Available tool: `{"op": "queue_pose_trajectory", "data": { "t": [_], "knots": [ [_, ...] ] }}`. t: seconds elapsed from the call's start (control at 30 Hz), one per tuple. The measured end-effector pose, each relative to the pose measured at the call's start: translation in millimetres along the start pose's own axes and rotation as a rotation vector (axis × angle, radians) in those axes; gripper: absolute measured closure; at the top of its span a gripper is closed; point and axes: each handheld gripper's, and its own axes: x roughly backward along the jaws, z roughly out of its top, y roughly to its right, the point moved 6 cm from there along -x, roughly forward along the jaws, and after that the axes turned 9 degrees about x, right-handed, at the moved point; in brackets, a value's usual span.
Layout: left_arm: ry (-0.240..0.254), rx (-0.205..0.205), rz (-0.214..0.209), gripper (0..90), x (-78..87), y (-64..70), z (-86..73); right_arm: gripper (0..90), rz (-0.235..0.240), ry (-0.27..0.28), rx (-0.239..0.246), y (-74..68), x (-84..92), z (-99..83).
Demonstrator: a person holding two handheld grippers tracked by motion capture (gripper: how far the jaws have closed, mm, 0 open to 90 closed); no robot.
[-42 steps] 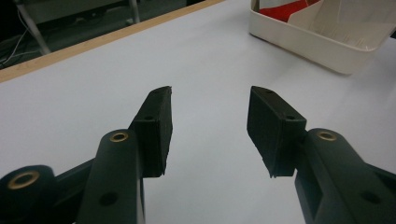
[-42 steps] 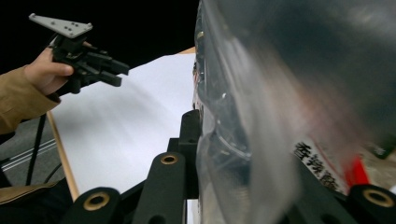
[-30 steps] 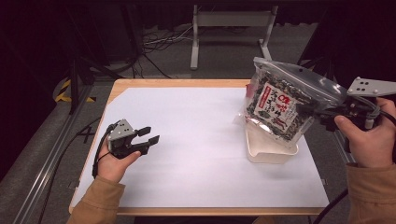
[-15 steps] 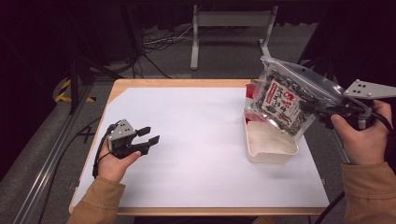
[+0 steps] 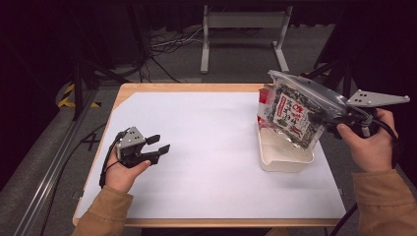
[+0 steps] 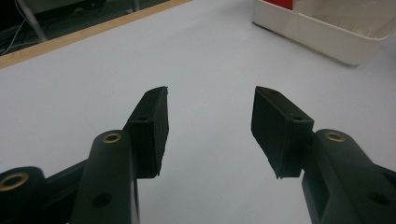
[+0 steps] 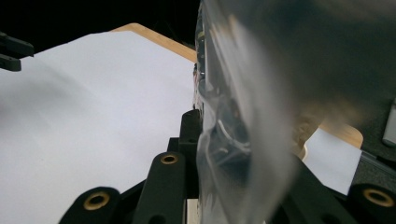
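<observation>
Right tongs [image 5: 330, 118] clamped on tilted snack bag [image 5: 292, 112] above white tray [image 5: 285, 160]; left tongs [image 5: 158, 147] gaped empty, resting on desk [image 5: 206, 147].

- A lab or recording studio, not a home: the surroundings are dark, with black walls or drapes behind the wooden table [image 5: 147, 88].
- A plain white sheet [image 5: 206, 147] covers the table top, like a staged work surface.
- Beyond the far edge of the table, loose cables [image 5: 167, 44] trail over a grey floor beside a grey metal stand [image 5: 243, 29].
- Left of the table, a metal rail [image 5: 59, 162] runs along the floor, with yellow-and-black hazard tape [image 5: 66, 96] near it.
</observation>
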Motion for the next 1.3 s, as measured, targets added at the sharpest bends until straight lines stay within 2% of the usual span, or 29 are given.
{"op": "queue_pose_trajectory", "data": {
  "t": [0.17, 0.27, 0.43, 0.53, 0.7, 0.83, 1.0, 1.03, 1.07, 1.1, 1.3],
  "knots": [
    [-0.007, -0.011, -0.003, 47.1, -0.8, 0.8, -0.3, 76.4, 0.007, -0.036, -0.013, 1.9, -4.5, -6.1],
    [-0.007, -0.005, -0.004, 47.1, -0.9, 1.0, -0.6, 76.4, 0.009, -0.065, -0.020, 0.8, -8.7, -10.1],
    [-0.008, -0.009, -0.004, 47.1, -0.9, 1.0, -0.6, 76.4, 0.043, -0.105, -0.017, -4.3, -18.5, -16.2],
    [-0.008, -0.004, -0.003, 47.1, -0.9, 0.9, -0.9, 76.4, 0.047, -0.119, -0.016, -5.0, -25.0, -18.2],
    [-0.011, -0.005, -0.003, 47.0, -1.0, 0.1, -1.4, 76.4, 0.050, -0.128, -0.032, -2.9, -30.3, -22.9],
    [-0.013, -0.005, 0.000, 46.4, -0.7, 0.0, -1.9, 76.4, 0.053, -0.112, -0.044, 0.1, -32.5, -26.1],
    [-0.013, 0.000, 0.001, 45.7, 1.3, -0.2, -2.4, 76.4, 0.052, -0.116, -0.033, -2.0, -38.6, -26.7],
    [-0.011, 0.005, -0.001, 45.7, 1.6, 0.0, -2.2, 76.4, 0.050, -0.122, -0.035, -2.9, -40.2, -27.0],
    [-0.009, 0.007, -0.002, 45.6, 1.8, 0.2, -2.1, 76.3, 0.052, -0.156, -0.023, -3.5, -42.9, -30.3],
    [-0.009, 0.008, -0.003, 45.6, 1.9, 0.2, -2.2, 76.3, 0.056, -0.166, -0.035, -4.3, -45.8, -33.8],
    [-0.015, 0.009, -0.001, 45.1, -0.3, -0.3, -3.5, 76.4, 0.057, -0.115, -0.090, 1.0, -41.7, -48.6]
  ]
}}
